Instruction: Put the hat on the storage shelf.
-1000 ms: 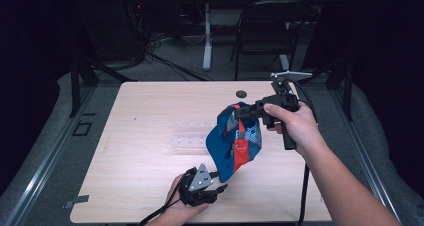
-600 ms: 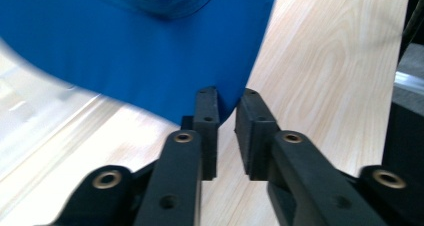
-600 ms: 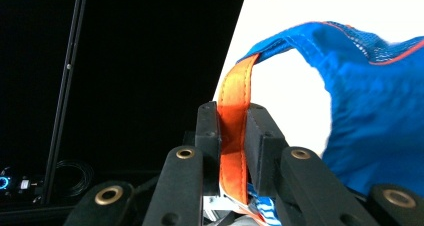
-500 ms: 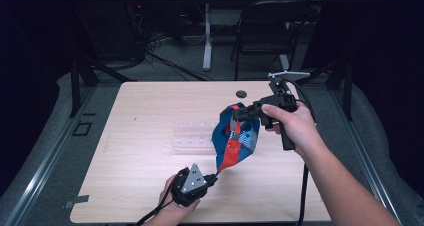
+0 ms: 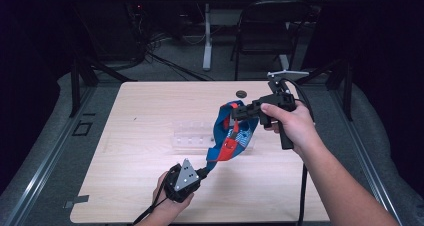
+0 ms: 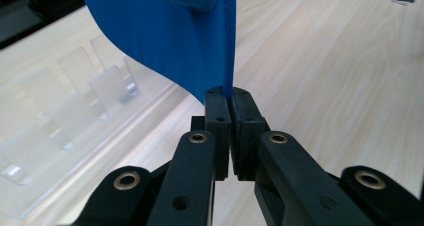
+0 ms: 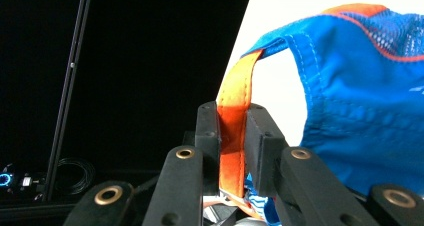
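the left gripper (image 5: 204,171) has its jaws pinched on the low blue edge of the bag (image 5: 234,135); the right gripper (image 5: 235,112) clamps its orange strap (image 7: 234,121), holding it stretched above the surface (image 5: 140,116).

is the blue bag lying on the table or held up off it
Held up. The right gripper clamps its orange strap and the left gripper pinches the bottom edge of the blue bag, stretched between them above the table.

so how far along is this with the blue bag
Done: the bag is off the table, stretched between both grippers. In hand: the right gripper clamps its orange strap, the left gripper pinches the blue lower edge. Left: setting it down; where, I cannot tell.
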A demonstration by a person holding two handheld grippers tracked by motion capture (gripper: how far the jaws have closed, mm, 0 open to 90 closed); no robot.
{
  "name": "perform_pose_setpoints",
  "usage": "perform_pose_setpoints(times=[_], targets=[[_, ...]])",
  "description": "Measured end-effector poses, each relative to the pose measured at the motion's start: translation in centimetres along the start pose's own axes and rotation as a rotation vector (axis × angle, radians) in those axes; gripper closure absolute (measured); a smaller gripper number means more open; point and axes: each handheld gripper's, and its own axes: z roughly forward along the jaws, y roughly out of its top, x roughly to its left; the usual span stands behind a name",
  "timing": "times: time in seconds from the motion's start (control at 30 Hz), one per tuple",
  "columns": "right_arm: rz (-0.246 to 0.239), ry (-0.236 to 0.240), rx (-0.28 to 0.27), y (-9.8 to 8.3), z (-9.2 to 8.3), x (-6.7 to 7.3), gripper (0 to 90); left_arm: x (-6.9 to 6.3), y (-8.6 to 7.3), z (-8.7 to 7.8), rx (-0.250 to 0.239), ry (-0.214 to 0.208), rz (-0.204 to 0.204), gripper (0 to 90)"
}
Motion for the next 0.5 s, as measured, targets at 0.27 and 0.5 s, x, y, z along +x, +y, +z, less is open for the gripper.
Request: perform_pose_setpoints(times=[0.27,0.5], targets=[[0.001,0.000,0.012,0.1,0.7,-0.2,78.1,1.1,0.6,0.2,-0.027,0.047,-0.006,88.4],[0.013,-0.004,0.016,0.3,1.3,-1.0,78.1,2.2,0.8,0.8,-0.043,0.073,-0.029,88.4]])
